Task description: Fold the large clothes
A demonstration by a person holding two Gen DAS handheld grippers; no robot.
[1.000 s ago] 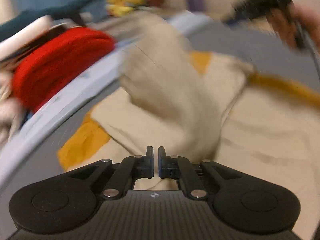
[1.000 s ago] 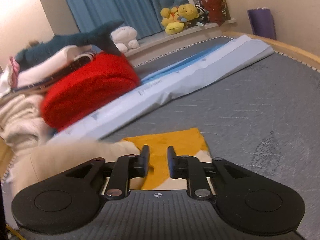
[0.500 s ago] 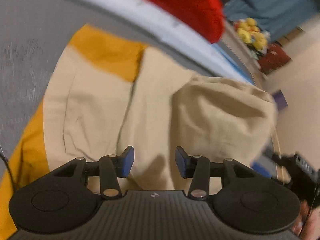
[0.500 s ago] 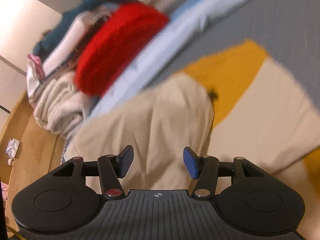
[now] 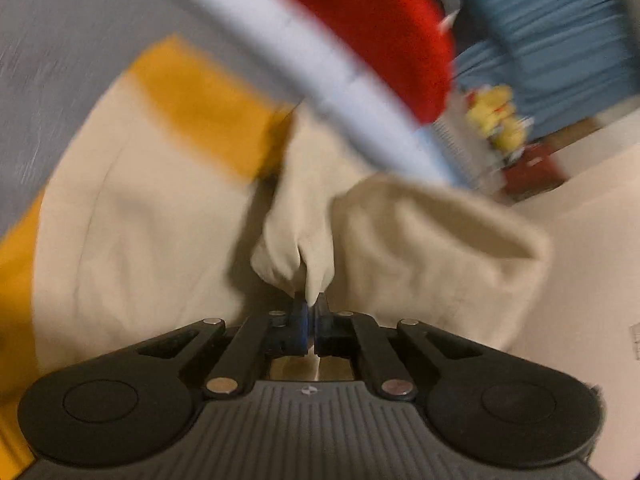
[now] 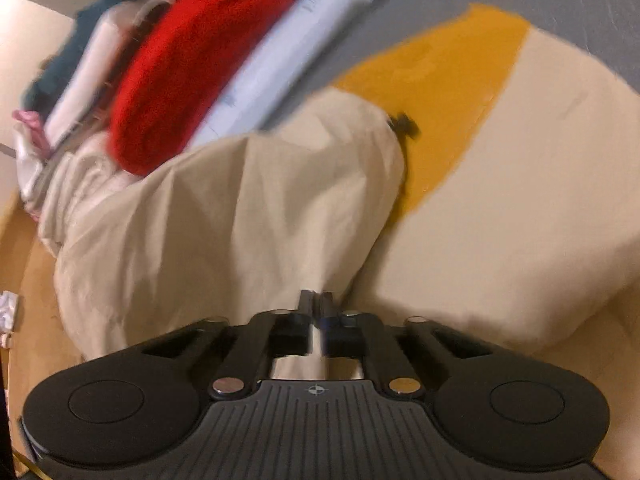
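Both grippers are clamping down on the cream garment [image 5: 132, 240] now, and that is the big change from half a second ago, when each pair of jaws was standing wide with only cloth lying ahead of them. The left gripper [image 5: 310, 306] is pinching a peaked fold of the cream fabric, which is rising in a little tent straight out of its closed tips. Its jaws have just been closing, and the cloth is caught between them. The right gripper [image 6: 317, 300] is doing the same on its side: jaws have just been closing, and a gathered tuck of the same garment [image 6: 224, 220] is sitting between the tips, with creases fanning away from the pinch.

The garment is lying spread on the grey bed cover [image 5: 56, 40], cream body with mustard-yellow panels [image 5: 200, 108] at its far edge. In the right wrist view, one mustard panel [image 6: 440, 80] is showing past a raised cream fold, and a small dark tag or tie [image 6: 404, 124] is sitting at that fold's corner.

Compared with 1 second ago, both views are tilted and closer to the cloth, and the swinging cream sleeve that was blurring across the left view is gone.

Beyond the garment, a pale blue strip [image 5: 320, 64] is running along the bed, with a red cushion [image 6: 188, 80] and a stack of folded clothes [image 6: 80, 92] behind it. Blue curtains [image 5: 552, 28] and yellow plush toys [image 5: 496, 120] are blurring in the background.
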